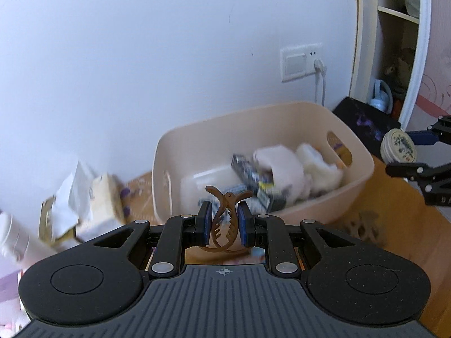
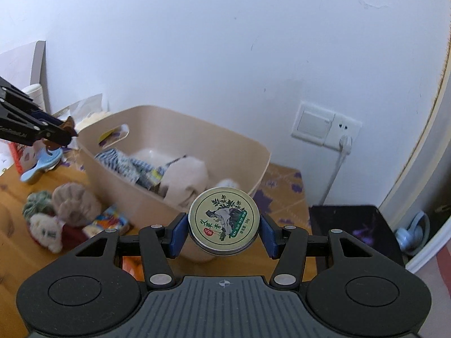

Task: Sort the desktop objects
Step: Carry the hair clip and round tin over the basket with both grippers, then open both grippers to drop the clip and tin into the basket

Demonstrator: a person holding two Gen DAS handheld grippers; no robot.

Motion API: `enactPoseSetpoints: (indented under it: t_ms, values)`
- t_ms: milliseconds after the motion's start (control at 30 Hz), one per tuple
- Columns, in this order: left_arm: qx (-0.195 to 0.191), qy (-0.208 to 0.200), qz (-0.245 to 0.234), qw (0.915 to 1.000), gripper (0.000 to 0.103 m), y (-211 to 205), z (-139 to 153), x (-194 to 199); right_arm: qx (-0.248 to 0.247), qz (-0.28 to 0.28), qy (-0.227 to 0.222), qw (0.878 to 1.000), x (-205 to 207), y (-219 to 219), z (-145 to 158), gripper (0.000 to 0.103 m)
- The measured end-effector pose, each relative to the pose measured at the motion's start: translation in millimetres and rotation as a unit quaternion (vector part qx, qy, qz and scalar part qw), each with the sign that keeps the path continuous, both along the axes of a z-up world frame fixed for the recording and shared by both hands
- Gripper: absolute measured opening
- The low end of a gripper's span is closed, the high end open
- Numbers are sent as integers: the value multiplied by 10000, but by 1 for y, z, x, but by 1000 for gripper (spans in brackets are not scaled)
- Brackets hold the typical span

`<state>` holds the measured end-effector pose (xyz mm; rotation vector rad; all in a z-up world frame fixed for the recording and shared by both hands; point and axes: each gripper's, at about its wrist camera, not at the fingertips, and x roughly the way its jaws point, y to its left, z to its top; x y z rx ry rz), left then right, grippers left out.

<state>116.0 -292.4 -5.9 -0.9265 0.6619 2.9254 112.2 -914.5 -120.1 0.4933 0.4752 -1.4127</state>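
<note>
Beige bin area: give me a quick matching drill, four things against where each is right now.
Things:
1. brown hair claw
2. round tin
3. striped cloth
4. blue hair clip

Places:
A. lying on the wooden desk, left of the beige bin
B. clamped in the right tongs
C. inside the bin
D. clamped in the left tongs

Pairs: 1-D, 2-B, 3-C, 4-A

White wall (image 2: 197, 42) w/ switch+socket plate (image 2: 327, 126), plugged cable, wood desk (image 2: 17, 183), shelf unit (image 1: 394, 42) at right.
</note>
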Motion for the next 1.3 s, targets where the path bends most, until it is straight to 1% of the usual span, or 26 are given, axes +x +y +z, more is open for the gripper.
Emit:
enactPoseSetpoints:
  t_ms: [200, 400, 567, 667, 733, 767, 800, 867, 900, 933, 967, 1033, 1133, 1233, 1300]
  values:
    - [18, 31, 4, 10000, 19, 6, -1, -32, -91, 108, 76, 9999, -2, -30, 2, 51]
    - [41, 100, 189, 9998, 19, 8, -13, -55, -25, 253, 110, 9996, 1, -58, -3, 51]
    - [-46, -102, 174, 9998, 19, 8, -29, -69, 205, 415, 57, 9989, 8, -79, -15, 52]
    - [-199, -283, 352, 9988, 19, 8, -41, -78, 295, 482, 30, 9984, 14, -85, -22, 52]
    - [-208, -266, 468, 9983, 20, 7, -43, -79, 350, 515, -6, 9981, 17, -86, -27, 52]
    - [-190, -280, 404, 9986, 24, 6, -43, -78, 390, 532, -31, 9978, 17, -87, -28, 60]
    - [-152, -348, 350, 9987, 28, 5, -43, -78, 400, 512, -40, 9979, 18, -87, -29, 62]
    - [-129, -398, 272, 9988, 59, 6, -42, -77, 380, 487, -110, 9980, 16, -86, -29, 73]
    - [-150, -325, 252, 9990, 65, 7, -41, -74, 351, 480, -129, 9981, 15, -85, -29, 75]
    - [-188, -231, 258, 9992, 73, 7, -40, -71, 299, 489, -138, 9983, 15, -84, -28, 83]
    - [-233, -166, 237, 9993, 75, 8, -39, -70, 252, 490, -133, 9984, 15, -83, -28, 91]
    - [-228, -150, 246, 9993, 76, 8, -37, -67, 221, 349, -59, 9991, 14, -80, -26, 100]
    - [-227, -125, 204, 9995, 76, 8, -33, -60, 223, 227, -130, 9994, 12, -74, -24, 103]
    - [-252, 15, 222, 9994, 77, 7, -29, -48, 281, 127, -155, 9994, 10, -67, -24, 103]
    - [-254, 54, 149, 9996, 77, 6, -26, -39, 364, 61, -164, 9992, 10, -61, -25, 103]
